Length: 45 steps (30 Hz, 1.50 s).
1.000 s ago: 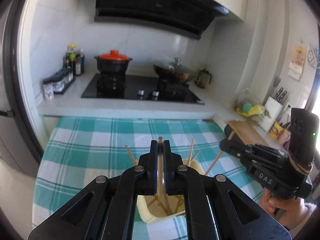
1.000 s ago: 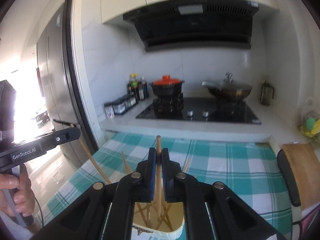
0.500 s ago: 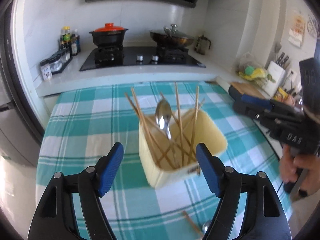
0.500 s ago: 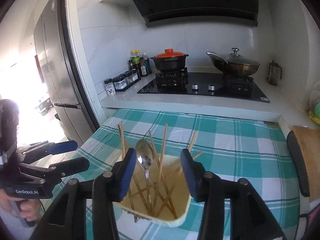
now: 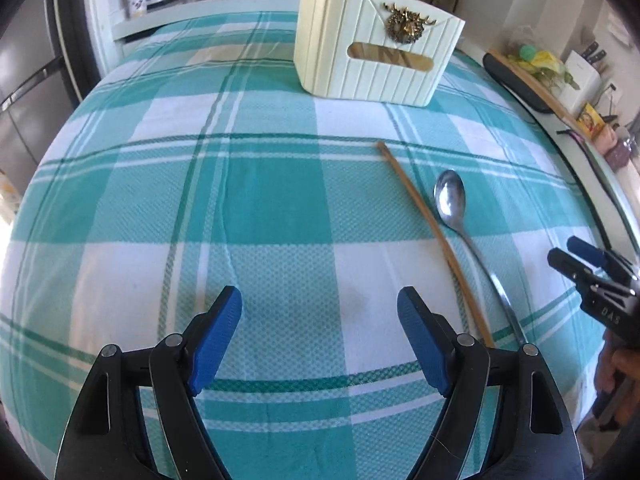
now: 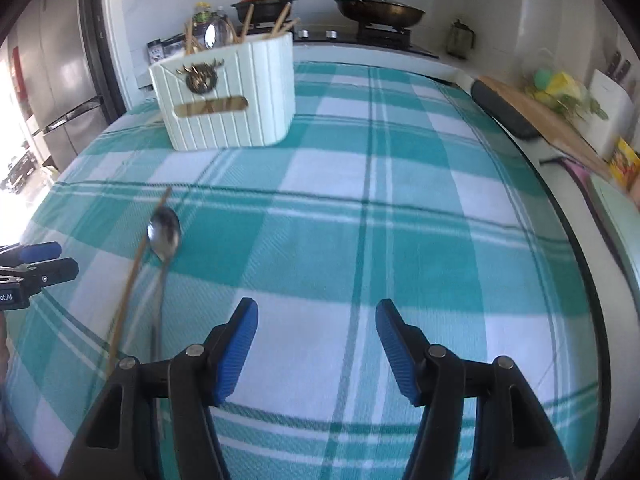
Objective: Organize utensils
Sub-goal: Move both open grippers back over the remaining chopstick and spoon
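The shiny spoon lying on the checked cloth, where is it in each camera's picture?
Left wrist view: the spoon lies right of centre, just right of the loose chopstick.
Right wrist view: the spoon lies at the left, just right of that chopstick.
Shared landmark: the cream utensil holder with the gold emblem, standing beyond the spoon in both.

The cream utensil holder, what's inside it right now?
Sticking out of the cream utensil holder are several wooden chopsticks and one spoon bowl. Its walls hide their lower ends and anything shorter inside.
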Each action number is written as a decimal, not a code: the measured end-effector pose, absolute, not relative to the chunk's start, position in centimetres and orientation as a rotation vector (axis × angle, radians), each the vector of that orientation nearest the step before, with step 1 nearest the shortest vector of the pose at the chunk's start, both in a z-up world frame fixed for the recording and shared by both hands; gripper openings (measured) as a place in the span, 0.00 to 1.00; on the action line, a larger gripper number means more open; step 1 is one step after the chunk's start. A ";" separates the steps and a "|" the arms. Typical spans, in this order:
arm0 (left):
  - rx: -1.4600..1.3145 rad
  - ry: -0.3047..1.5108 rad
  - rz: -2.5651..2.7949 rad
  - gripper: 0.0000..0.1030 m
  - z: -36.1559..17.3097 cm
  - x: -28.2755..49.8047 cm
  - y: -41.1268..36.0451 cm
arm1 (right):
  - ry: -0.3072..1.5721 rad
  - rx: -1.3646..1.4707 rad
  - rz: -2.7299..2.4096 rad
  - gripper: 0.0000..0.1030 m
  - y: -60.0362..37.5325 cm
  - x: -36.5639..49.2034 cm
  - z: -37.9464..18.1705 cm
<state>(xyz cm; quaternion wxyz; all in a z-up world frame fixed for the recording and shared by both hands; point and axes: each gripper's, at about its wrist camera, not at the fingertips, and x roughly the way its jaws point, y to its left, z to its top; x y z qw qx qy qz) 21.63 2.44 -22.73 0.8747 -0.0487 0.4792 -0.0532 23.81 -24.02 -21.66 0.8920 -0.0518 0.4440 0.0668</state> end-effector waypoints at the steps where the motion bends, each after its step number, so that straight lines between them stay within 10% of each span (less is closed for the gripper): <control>1: -0.089 0.969 -0.097 0.81 -22.9 21.3 2.3 | 0.921 -0.102 0.125 0.61 -24.2 23.4 -22.0; 14: 0.024 0.931 -0.069 0.99 -24.0 21.0 0.9 | 0.893 -0.078 0.074 0.62 -24.7 22.6 -22.9; 45: -0.112 0.873 -0.194 0.98 -22.5 22.5 -2.3 | 0.892 -0.077 0.074 0.62 -24.8 22.5 -23.0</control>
